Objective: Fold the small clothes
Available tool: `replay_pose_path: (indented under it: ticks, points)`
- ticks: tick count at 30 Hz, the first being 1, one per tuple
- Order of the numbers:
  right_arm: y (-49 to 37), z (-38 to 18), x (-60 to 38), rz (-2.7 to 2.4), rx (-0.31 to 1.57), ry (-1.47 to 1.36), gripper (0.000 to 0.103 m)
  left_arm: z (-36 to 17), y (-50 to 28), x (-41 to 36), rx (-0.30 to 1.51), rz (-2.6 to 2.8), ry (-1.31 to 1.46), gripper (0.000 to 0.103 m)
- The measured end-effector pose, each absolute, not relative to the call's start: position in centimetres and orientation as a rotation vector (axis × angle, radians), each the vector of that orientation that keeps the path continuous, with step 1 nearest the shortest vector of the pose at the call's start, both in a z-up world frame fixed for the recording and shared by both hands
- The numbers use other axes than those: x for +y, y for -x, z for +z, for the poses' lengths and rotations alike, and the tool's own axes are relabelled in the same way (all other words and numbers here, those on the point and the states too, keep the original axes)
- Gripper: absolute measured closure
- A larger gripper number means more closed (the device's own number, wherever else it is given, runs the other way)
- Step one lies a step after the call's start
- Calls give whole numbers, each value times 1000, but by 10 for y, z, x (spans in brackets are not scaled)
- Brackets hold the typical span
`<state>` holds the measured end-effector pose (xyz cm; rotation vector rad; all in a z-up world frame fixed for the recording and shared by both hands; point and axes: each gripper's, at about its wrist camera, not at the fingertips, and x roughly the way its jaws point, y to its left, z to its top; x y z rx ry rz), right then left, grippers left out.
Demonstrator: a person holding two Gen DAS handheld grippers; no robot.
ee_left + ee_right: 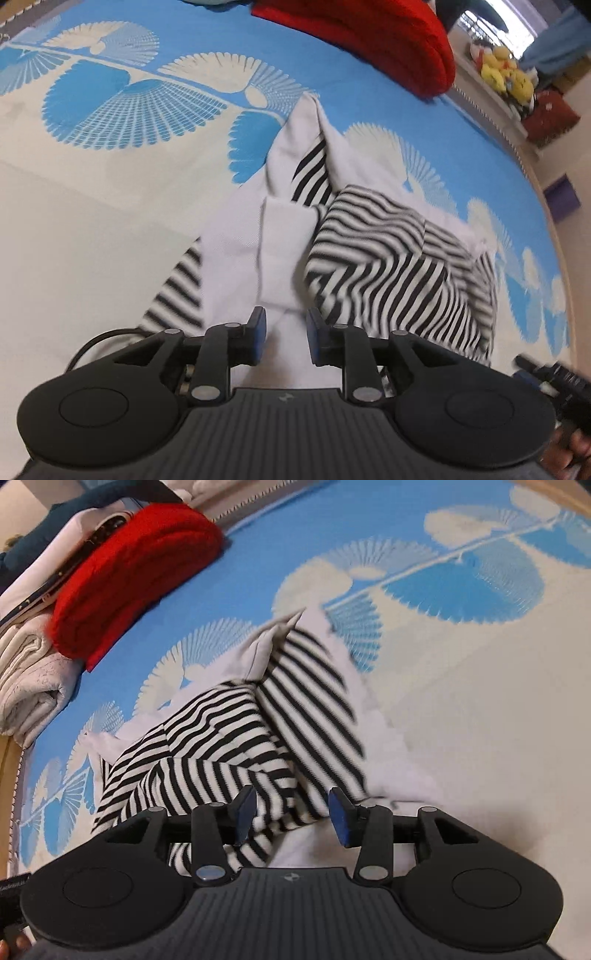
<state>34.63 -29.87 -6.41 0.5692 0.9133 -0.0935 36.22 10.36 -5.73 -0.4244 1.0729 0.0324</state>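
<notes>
A small garment, part white and part black-and-white striped (369,258), lies crumpled on the blue and cream fan-patterned bedsheet (110,110). My left gripper (286,332) hovers over its near white part. The blue pads stand apart, the white cloth shows in the gap, and neither pad presses on it. In the right wrist view the same garment (229,738) spreads ahead and to the left on the sheet (461,701). My right gripper (291,812) is open above the striped near edge, and nothing is pinched between its fingers.
A folded red garment (369,44) (129,579) lies at the far side of the bed, with folded white cloths (29,679) beside it. Yellow plush toys (506,74) sit on a ledge beyond the bed. A hand (576,450) shows at the lower right.
</notes>
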Motion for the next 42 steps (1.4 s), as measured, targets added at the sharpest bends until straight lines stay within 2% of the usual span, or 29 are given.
replay_pose_path:
  ticks: [5,9,11,13,16,19,21,22,25,28,35,38,39,40,41,42]
  points:
    - [-314,-24,-306,-93,801,-537,58,-5,-317,102,919,16,302,78]
    - [-263,26,-312,-64,638,-542,57,40,-267,100,814,-49,295,70]
    - [-235,38,-311,-17,601,-515,54,53,-239,98,774,-67,261,64]
    - [-208,37,-312,31,600,-461,50,56,-213,101,744,-62,239,52]
    - [-179,13,-317,15,659,-390,47,38,-190,108,758,-34,260,44]
    - [-167,-24,-330,-42,739,-365,47,-5,-180,116,794,31,304,36]
    - [-169,-50,-341,-93,839,-400,47,-38,-192,116,992,111,280,37]
    - [-173,-63,-351,-106,914,-484,47,-47,-196,118,1035,146,299,36]
    - [-179,-94,-369,-111,1038,-686,47,-61,-207,121,1076,149,398,31]
    - [-182,-117,-378,-153,1128,-804,46,-75,-215,115,1135,149,383,27]
    - [-193,-133,-362,-170,1219,-634,39,-98,-222,125,1185,244,428,27]
    - [-194,-130,-353,-131,1212,-542,38,-108,-225,127,1212,252,460,30]
    - [-194,-130,-353,-127,1209,-525,45,-110,-225,125,1218,249,457,37]
    - [-194,-129,-352,-113,1201,-508,53,-112,-225,122,1219,244,448,54]
    - [-195,-127,-352,-89,1196,-505,81,-112,-225,119,1215,236,431,66]
    - [-194,-125,-354,-58,1183,-523,98,-111,-224,115,1206,222,421,88]
